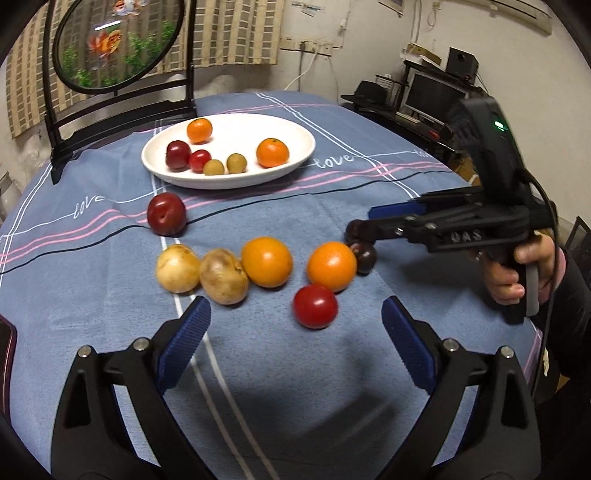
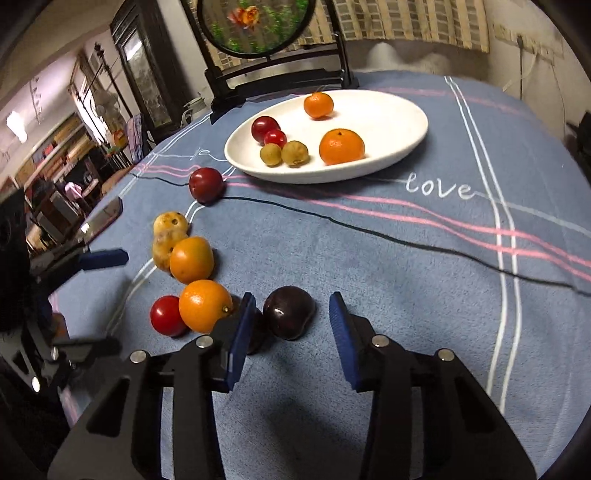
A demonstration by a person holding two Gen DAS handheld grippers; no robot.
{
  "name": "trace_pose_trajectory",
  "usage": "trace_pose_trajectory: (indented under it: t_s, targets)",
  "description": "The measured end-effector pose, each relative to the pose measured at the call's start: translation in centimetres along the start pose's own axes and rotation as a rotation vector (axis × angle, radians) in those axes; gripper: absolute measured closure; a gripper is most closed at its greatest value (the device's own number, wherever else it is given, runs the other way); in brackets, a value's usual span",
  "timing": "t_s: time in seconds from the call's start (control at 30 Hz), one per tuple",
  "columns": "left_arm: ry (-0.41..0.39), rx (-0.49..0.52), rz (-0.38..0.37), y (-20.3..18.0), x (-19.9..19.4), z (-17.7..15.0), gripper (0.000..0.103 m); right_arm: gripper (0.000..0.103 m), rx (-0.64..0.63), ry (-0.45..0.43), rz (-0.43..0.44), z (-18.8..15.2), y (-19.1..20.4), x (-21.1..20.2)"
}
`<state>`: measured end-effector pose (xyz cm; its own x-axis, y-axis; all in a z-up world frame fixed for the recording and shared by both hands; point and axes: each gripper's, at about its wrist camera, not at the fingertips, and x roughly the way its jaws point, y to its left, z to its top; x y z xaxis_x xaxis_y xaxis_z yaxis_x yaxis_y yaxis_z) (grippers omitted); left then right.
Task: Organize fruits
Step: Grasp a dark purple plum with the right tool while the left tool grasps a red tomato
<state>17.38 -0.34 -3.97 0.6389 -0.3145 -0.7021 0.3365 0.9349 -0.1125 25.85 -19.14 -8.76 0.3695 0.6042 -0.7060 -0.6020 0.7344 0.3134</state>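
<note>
A white plate (image 1: 295,155) (image 2: 399,122) at the back of the table holds several small fruits. On the blue cloth lie a red plum (image 1: 166,213) (image 2: 206,184), two yellowish fruits (image 1: 201,274) (image 2: 168,236), two oranges (image 1: 266,261) (image 1: 331,266) (image 2: 205,305), a red tomato (image 1: 315,305) (image 2: 167,314) and a dark plum (image 1: 364,256) (image 2: 289,312). My right gripper (image 2: 291,314) (image 1: 360,236) is open, its fingers on either side of the dark plum. My left gripper (image 1: 295,317) is open and empty, just in front of the tomato.
A round decorative screen on a black stand (image 1: 118,48) (image 2: 258,26) stands behind the plate. A dark phone (image 2: 103,218) lies at the table's left edge. A desk with a monitor (image 1: 432,96) stands beyond the table's right side.
</note>
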Motion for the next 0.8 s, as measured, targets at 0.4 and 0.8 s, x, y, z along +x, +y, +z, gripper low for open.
trace_pose_trajectory:
  t_s: [0.4, 0.8]
  targets:
    - [0.021, 0.017, 0.003, -0.5, 0.4, -0.2, 0.008, 0.067, 0.171, 0.045, 0.162, 0.1, -1.8, 1.0]
    - [0.083, 0.025, -0.018, -0.8, 2.3, -0.3, 0.019, 0.075, 0.002, 0.019, -0.105, -0.2, 0.3, -0.3]
